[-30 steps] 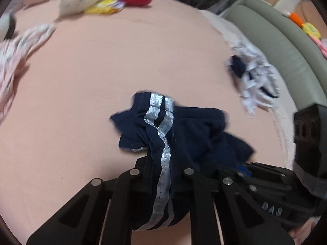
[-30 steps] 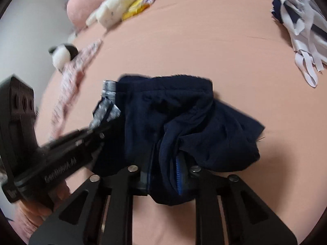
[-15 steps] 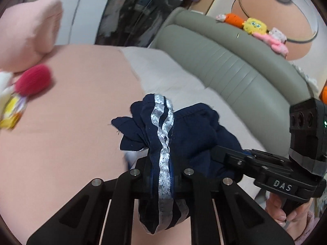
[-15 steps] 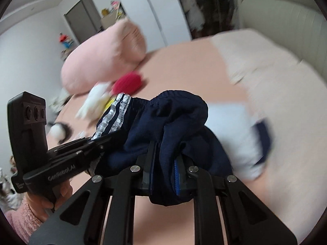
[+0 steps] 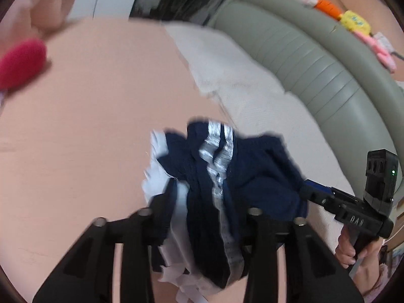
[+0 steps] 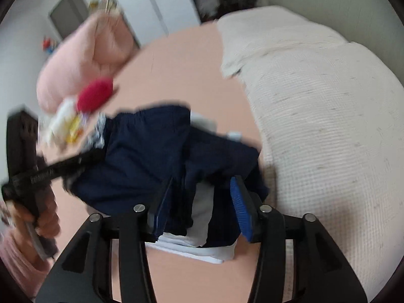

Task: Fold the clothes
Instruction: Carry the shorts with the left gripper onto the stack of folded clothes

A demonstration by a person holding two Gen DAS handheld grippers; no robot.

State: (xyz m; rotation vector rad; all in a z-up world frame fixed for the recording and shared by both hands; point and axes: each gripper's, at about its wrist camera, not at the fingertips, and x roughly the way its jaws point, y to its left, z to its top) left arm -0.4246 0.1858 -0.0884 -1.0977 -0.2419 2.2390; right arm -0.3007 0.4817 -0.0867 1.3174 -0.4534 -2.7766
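The left gripper (image 5: 202,214) has its fingers spread apart, with the navy shorts (image 5: 227,174) lying bunched between them; a silver-striped band runs down the middle of the cloth. The fingers stand wide of the fabric, so the grip looks released. The right gripper (image 6: 202,202) is likewise spread, its blue pads (image 6: 241,209) standing clear on either side of the navy folds. The shorts rest on top of a white garment (image 6: 199,247), whose edges show beneath and beside them, on the pink bed (image 5: 101,96). Each gripper appears in the other's view, at opposite ends of the shorts. Farther off lie a red plush (image 6: 94,97) and a pink pillow (image 6: 85,60). A cream blanket (image 6: 328,126) lies to the right, and a grey-green headboard (image 5: 315,58) stands behind it.
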